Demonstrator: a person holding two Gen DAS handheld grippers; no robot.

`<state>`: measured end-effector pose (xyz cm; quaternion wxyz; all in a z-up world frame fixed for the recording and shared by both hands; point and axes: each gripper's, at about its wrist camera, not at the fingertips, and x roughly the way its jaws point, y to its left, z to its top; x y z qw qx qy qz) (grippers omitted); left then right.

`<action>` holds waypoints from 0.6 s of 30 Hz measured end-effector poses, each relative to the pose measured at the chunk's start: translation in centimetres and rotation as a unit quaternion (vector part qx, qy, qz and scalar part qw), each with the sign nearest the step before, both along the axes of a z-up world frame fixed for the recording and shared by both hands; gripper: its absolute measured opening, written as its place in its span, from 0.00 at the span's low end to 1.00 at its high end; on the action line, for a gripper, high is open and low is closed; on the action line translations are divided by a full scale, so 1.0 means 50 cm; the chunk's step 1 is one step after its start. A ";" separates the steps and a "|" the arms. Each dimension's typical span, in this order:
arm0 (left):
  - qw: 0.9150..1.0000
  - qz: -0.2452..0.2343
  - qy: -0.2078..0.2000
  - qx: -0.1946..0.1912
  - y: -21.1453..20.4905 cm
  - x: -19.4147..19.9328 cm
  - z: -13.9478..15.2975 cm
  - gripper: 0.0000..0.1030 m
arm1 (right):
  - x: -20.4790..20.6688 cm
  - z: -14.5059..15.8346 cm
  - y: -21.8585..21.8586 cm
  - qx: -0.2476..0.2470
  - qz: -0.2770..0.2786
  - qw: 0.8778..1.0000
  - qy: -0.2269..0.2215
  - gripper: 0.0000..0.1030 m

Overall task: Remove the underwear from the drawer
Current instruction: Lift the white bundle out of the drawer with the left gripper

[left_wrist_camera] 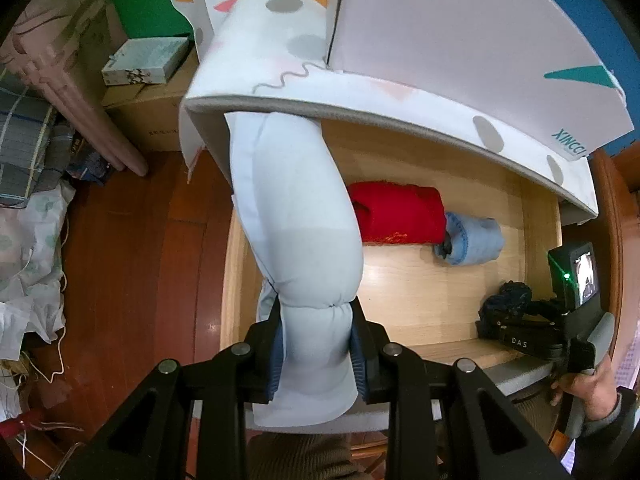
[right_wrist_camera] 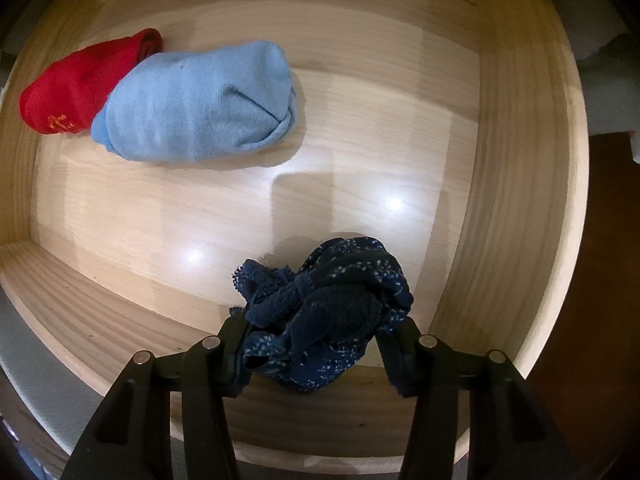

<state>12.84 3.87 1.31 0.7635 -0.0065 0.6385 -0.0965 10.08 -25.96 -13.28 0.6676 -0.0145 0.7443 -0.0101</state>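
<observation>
Gripping a bunched navy lace underwear (right_wrist_camera: 324, 312) between its fingers, the right gripper (right_wrist_camera: 312, 354) sits low at the near right of the wooden drawer (right_wrist_camera: 520, 160). Farther in lie a red roll (right_wrist_camera: 76, 88) and light-blue roll (right_wrist_camera: 196, 104) (touching). The left gripper (left_wrist_camera: 318, 352) pinches a pale quilt edge (left_wrist_camera: 300, 220).

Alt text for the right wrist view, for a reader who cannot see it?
The right gripper is closed around a crumpled navy lace underwear near the front wall of a pale wooden drawer. Farther back on the left lie a rolled light blue garment touching a red one.
</observation>
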 end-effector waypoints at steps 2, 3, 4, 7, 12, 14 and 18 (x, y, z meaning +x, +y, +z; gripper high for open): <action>1.000 0.000 -0.005 -0.003 0.001 -0.005 0.010 0.27 | -0.004 0.001 -0.003 -0.004 -0.004 1.000 -0.003 0.46; 1.000 0.002 -0.008 -0.005 0.003 -0.008 0.017 0.27 | -0.005 0.001 -0.004 -0.005 -0.006 1.000 -0.004 0.46; 1.000 0.003 -0.011 -0.007 0.004 -0.011 0.022 0.27 | -0.005 0.002 -0.006 -0.007 -0.010 1.000 -0.006 0.46; 1.000 0.002 -0.021 -0.007 0.008 -0.019 0.041 0.27 | -0.008 0.004 -0.009 -0.013 -0.018 1.000 -0.009 0.45; 0.999 -0.001 -0.043 -0.006 0.009 -0.032 0.081 0.27 | -0.008 0.007 -0.016 -0.019 -0.025 0.999 -0.014 0.44; 0.999 -0.003 -0.052 -0.008 0.008 -0.038 0.102 0.27 | -0.010 0.008 -0.018 -0.022 -0.027 0.999 -0.016 0.43; 0.997 -0.009 -0.070 -0.011 0.006 -0.050 0.147 0.27 | -0.012 0.012 -0.016 -0.026 -0.028 0.999 -0.020 0.42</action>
